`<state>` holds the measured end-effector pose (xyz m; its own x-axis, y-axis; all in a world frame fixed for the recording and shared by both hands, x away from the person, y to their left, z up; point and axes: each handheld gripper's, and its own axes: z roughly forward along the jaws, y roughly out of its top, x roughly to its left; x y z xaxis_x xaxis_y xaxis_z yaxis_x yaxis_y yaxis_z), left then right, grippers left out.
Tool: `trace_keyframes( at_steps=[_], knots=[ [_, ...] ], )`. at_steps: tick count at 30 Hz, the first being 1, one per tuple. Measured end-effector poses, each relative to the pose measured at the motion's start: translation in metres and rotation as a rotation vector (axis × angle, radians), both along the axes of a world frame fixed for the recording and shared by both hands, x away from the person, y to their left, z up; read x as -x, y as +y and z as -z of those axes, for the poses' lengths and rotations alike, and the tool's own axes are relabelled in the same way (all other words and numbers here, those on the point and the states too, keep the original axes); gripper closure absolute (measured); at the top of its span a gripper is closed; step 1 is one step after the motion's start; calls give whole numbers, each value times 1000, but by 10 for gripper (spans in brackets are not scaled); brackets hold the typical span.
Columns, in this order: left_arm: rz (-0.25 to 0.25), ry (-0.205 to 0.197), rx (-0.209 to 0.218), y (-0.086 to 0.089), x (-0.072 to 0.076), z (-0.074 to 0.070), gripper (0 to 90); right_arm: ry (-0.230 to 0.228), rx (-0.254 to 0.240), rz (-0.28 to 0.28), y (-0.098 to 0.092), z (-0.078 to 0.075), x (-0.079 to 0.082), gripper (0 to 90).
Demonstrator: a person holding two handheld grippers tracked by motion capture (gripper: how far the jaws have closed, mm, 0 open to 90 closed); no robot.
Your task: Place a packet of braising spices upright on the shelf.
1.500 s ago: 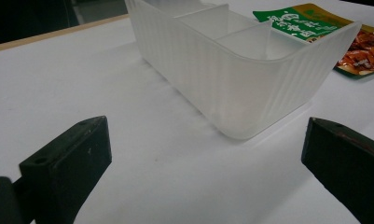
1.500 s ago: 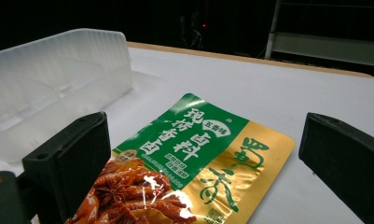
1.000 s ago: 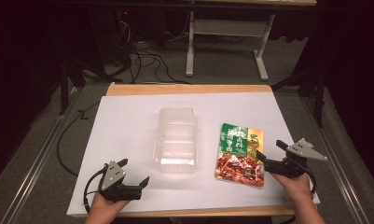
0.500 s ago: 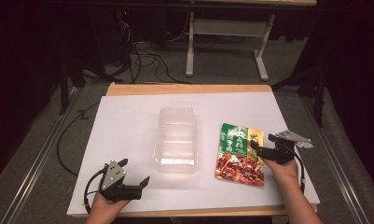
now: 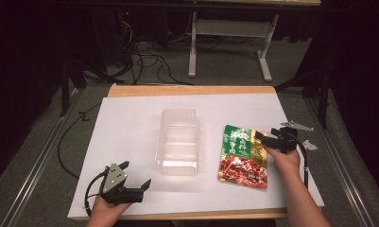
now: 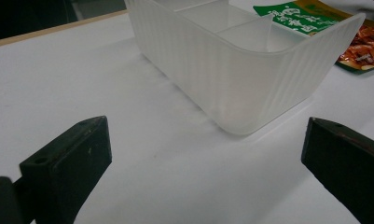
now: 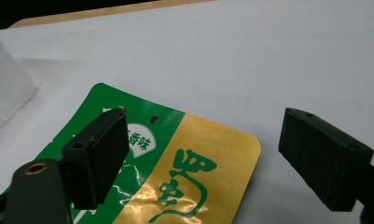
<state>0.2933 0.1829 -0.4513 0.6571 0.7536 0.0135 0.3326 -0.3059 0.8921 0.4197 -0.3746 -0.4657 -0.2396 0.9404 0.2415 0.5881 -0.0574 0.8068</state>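
Nothing is picked up yet: your right tool [image 5: 263, 138] hangs open over the packet's [image 5: 241, 157] top corner, beside the empty tray [image 5: 178, 141], while your left tool [image 5: 134, 177] waits open.

On the table [image 5: 130, 118], the container [image 5: 178, 141] lies left of the food packet [image 5: 242, 151], apart.

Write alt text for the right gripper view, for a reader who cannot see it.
Two open black jaws of the right gripper hang over the top corner of a green and gold food pouch lying flat on a white table cover. A clear plastic container shows at the left edge.
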Motion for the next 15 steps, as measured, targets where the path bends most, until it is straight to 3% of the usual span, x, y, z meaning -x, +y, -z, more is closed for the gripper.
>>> trace_keyframes(
  at_steps=[7,15],
  knots=[
    [-6,-1,0,0,1,0,20,99,-48,7,-10,11,-13,211],
    [-4,0,-6,0,1,0,20,137,-118,-11,-15,14,-15,303]
  ],
)
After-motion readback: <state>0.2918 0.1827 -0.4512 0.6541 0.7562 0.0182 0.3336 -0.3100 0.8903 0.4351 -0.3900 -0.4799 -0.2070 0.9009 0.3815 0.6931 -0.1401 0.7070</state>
